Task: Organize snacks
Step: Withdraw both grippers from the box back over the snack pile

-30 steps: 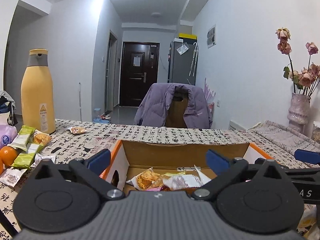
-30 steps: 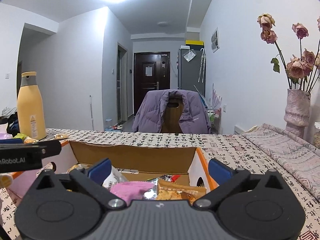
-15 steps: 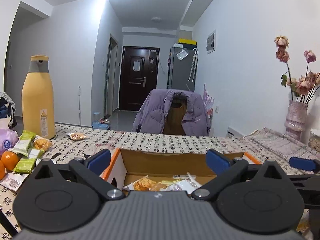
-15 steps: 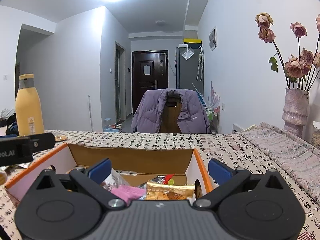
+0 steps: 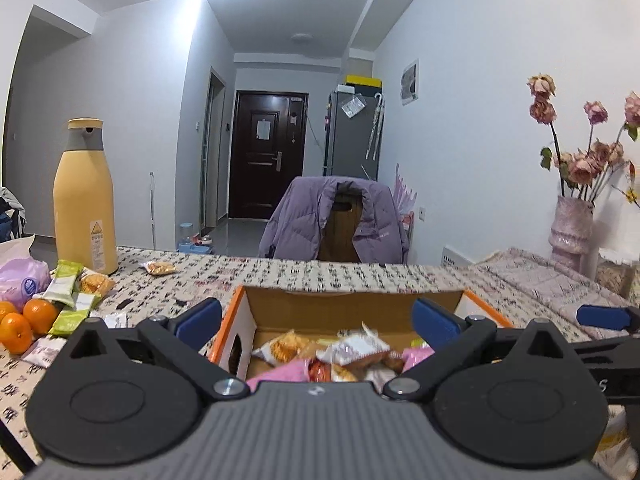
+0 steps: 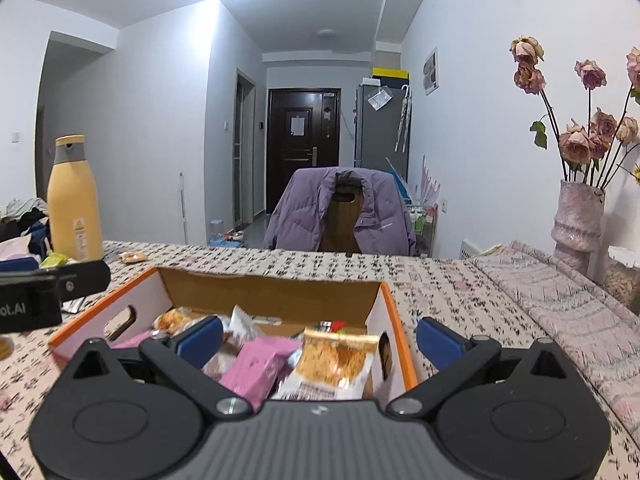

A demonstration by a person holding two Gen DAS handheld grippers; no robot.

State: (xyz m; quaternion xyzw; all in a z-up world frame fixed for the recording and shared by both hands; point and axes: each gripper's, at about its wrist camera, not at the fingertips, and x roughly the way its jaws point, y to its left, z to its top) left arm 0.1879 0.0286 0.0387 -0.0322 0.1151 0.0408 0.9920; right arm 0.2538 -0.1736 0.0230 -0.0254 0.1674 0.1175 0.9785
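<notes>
Compared with a second earlier, both claws sat higher, showing more of the snack packets [image 6: 336,360] inside the orange-edged cardboard box [image 5: 236,320] at the desk's [image 6: 460,288] middle. Readable writing: "ot.AI" on the left claw's body at the right view's left edge. The left claw [image 5: 316,316] and right claw [image 6: 318,338] hovered level at the box's near side, fingers spread wide, gripping nothing. Loose packets [image 5: 70,292] lay left beside oranges [image 5: 28,320].
</notes>
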